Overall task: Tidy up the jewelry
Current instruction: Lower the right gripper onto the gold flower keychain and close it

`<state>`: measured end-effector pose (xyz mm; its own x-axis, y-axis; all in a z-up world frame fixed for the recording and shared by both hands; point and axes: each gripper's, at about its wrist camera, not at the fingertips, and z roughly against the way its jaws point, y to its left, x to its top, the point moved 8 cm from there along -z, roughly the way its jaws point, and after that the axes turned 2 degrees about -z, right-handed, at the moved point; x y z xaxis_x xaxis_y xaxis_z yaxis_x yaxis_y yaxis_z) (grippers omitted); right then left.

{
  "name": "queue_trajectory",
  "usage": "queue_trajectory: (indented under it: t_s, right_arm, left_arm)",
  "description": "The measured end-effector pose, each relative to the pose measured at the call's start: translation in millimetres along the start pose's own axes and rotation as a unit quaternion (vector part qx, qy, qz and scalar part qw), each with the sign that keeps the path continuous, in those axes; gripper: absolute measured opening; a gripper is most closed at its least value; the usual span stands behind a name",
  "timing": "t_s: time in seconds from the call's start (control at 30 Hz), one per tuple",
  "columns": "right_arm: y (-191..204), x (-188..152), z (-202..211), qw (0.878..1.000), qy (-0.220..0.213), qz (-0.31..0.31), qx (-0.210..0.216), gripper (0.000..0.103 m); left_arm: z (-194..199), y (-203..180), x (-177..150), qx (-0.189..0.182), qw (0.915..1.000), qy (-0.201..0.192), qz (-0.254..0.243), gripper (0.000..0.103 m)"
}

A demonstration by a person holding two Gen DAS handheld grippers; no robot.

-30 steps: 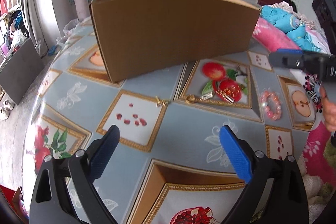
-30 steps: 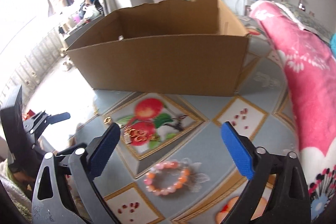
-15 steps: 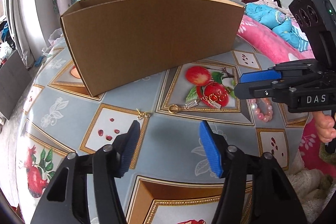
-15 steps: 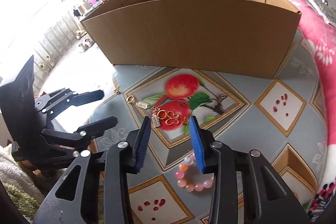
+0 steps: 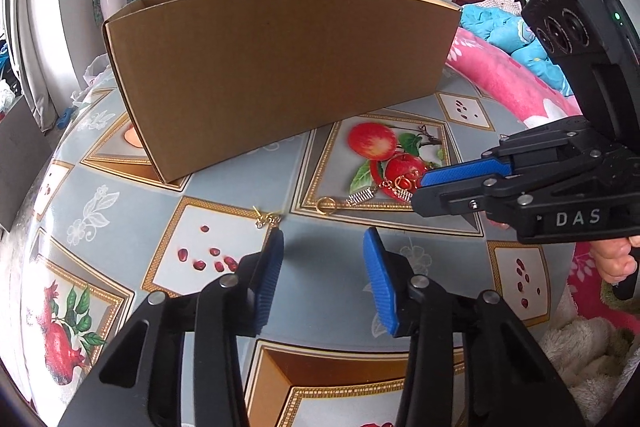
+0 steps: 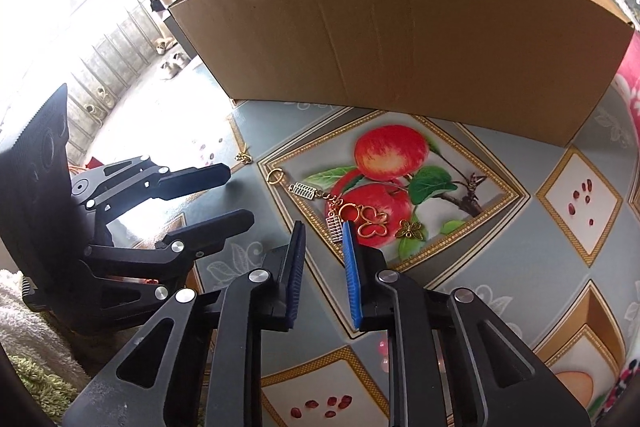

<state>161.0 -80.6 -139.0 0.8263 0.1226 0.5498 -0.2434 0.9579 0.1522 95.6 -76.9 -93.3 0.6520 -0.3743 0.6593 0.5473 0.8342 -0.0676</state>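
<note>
A gold charm chain (image 6: 360, 217) with a ring, small abacus pieces and butterflies lies on the apple picture of the tablecloth. My right gripper (image 6: 323, 227) hovers low at its near end, jaws closing. One abacus charm (image 6: 334, 225) sits at the fingertips, and the pads stand clear of it. In the left wrist view the right gripper (image 5: 418, 191) reaches over the chain (image 5: 394, 187). My left gripper (image 5: 323, 239) is closing with nothing between its pads. A small gold earring (image 5: 267, 219) lies just past its left fingertip (image 5: 276, 241).
A big open cardboard box (image 5: 280, 67) stands across the table behind the jewelry. A pink bead bracelet (image 6: 382, 347) peeks out under my right gripper. Pink bedding (image 5: 504, 79) borders the right side. The table drops off at the left edge (image 5: 36, 195).
Both pairs of jaws have narrowed a lot. My right gripper has dropped and moved forward from above the bracelet to the charm chain. The left hand has barely shifted.
</note>
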Motion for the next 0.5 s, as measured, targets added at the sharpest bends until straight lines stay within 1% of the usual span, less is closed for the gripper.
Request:
queue_trajectory:
  t_s: [0.13,0.3,0.37,0.4,0.5]
  right_arm:
    - [3,2,-14,0.999,0.005,0.021,-0.029,0.012]
    - [13,5,-17,0.996,0.001,0.063,-0.058,0.011]
    - [18,6,-18,0.995,0.001,0.076,-0.069,0.007]
    - [19,7,-19,0.995,0.002,0.078,-0.069,0.006]
    - [17,8,-19,0.997,0.004,0.059,-0.055,0.005]
  left_arm:
    - [0,1,0,-0.002,1.0000,-0.001,0.002,0.038]
    - [1,2,0,-0.002,1.0000,-0.002,0.002,0.038]
    - [2,0,1,-0.004,1.0000,-0.004,-0.002,0.037]
    - [3,-2,3,-0.006,0.9999,-0.006,-0.007,0.037]
    - [4,-7,7,-0.008,0.9996,-0.011,-0.026,0.037]
